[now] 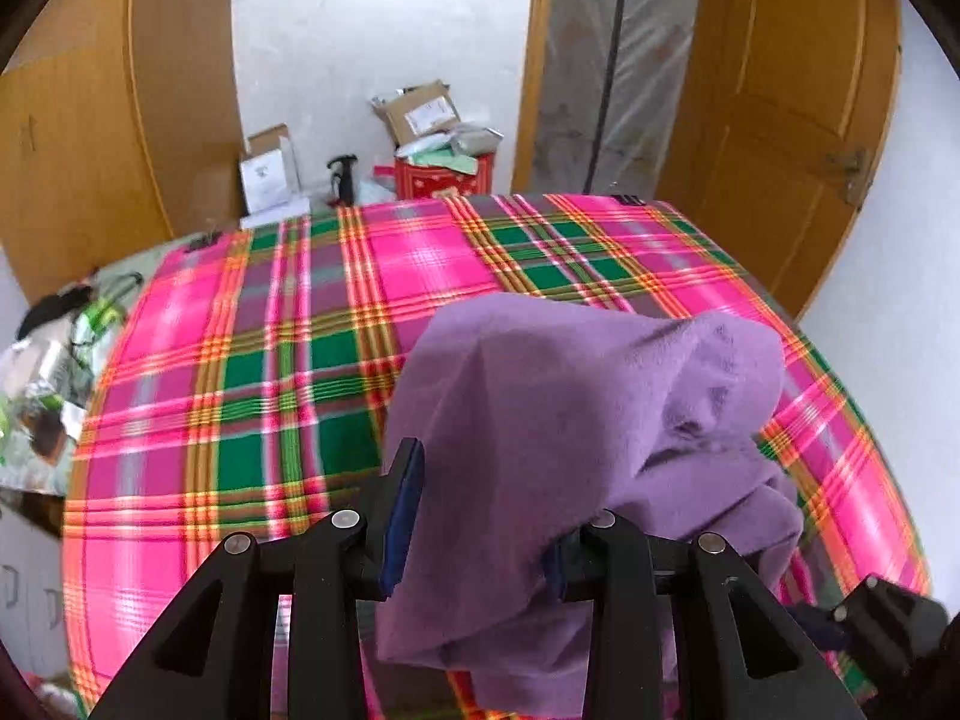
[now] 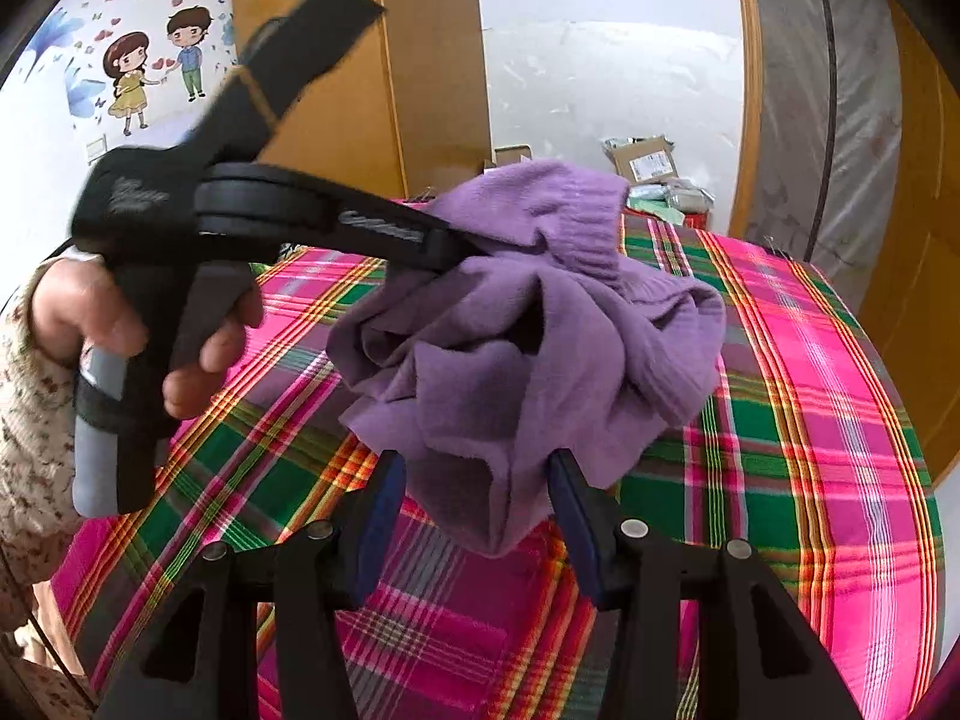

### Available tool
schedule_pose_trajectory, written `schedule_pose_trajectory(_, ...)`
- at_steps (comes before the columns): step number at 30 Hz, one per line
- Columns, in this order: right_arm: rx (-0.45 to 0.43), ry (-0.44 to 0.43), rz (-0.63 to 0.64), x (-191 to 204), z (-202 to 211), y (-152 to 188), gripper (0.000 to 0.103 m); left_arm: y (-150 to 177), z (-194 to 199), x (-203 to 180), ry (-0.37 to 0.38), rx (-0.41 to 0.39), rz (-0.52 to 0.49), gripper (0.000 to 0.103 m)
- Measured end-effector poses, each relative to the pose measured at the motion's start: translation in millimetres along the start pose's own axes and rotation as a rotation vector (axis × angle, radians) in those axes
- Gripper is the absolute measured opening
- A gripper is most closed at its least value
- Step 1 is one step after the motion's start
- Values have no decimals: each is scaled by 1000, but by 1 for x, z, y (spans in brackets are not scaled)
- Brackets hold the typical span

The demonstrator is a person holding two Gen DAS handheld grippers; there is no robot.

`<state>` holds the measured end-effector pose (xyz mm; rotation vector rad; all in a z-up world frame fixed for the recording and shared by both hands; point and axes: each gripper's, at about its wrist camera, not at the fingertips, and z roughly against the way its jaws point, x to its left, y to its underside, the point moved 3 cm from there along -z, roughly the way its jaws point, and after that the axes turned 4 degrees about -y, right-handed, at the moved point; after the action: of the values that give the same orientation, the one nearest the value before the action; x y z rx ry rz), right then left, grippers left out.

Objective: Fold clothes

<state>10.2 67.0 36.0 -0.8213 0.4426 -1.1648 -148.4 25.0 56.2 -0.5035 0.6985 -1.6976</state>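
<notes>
Sweater [image 1: 576, 420]: a purple knit, seen bunched and lifted above the cloth; from the left wrist camera it fills the view from centre to 4 o'clock. Its ribbed hem [image 2: 591, 222] is turned up at 12 o'clock in the right wrist view.

Left gripper [image 1: 480, 516]: fabric is draped between and over its fingers; the left blue pad [image 1: 403, 516] is shown bare, the right one is mostly covered. From the right wrist camera the same tool [image 2: 462, 249] is seen reaching in from 9 o'clock, its tip buried in a fold of the knit that hangs from it, so a clamp on the sweater is read, jaws narrow.

Left hand [image 2: 126, 330]: wrapped round the gripper's handle at 9 o'clock, a speckled sleeve [image 2: 30, 420] behind it.

Right gripper [image 2: 474, 516]: jaws held wide, both blue pads [image 2: 378, 516] visible; a hanging fold of the knit is dangled into the gap between them, nothing pinched.

Cloth [image 1: 240, 372]: pink, green and orange plaid, spread flat under everything.

Backdrop: boxes [image 1: 420, 114] are stacked against the white wall at 12 o'clock; wooden doors [image 1: 780, 120] stand at 2 o'clock; a cartoon wall sticker [image 2: 156, 66] is caught at 10 o'clock in the right wrist view.
</notes>
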Motion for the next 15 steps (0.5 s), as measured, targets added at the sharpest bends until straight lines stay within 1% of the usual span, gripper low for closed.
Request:
schedule_pose_trajectory(2,-20,0,14,2,1,-2,50,-4,-6,0,-24,6,2,36)
schedule_pose_trajectory(5,-27,8,30,6,-1,-5,50,-10,-11,-4,-8,13,7,35)
schedule_pose_trajectory(8,-25,28,40,8,-6,-6,50,-10,-16,-2,-7,16,7,31)
schedule_pose_trajectory(9,-20,38,39,7,-8,-6,50,-11,-17,-1,-8,16,6,25)
schedule_pose_trajectory(10,-12,52,36,5,-11,-6,49,-11,-19,-1,-8,17,6,22)
schedule_pose_trajectory(11,-5,61,29,3,-14,-6,45,-11,-21,0,-9,17,6,20)
schedule_pose_trajectory(12,-1,62,19,1,-17,-7,41,-11,-22,1,-9,18,5,10)
schedule_pose_trajectory(13,1,64,9,-1,-18,-7,37,-11,-24,2,-10,18,5,7)
schedule_pose_trajectory(14,1,67,-2,-3,-19,-7,28,-11,-25,2,-10,19,5,7)
schedule_pose_trajectory(15,3,73,-10,-6,-20,-6,19,-12,-26,4,-11,17,9,4)
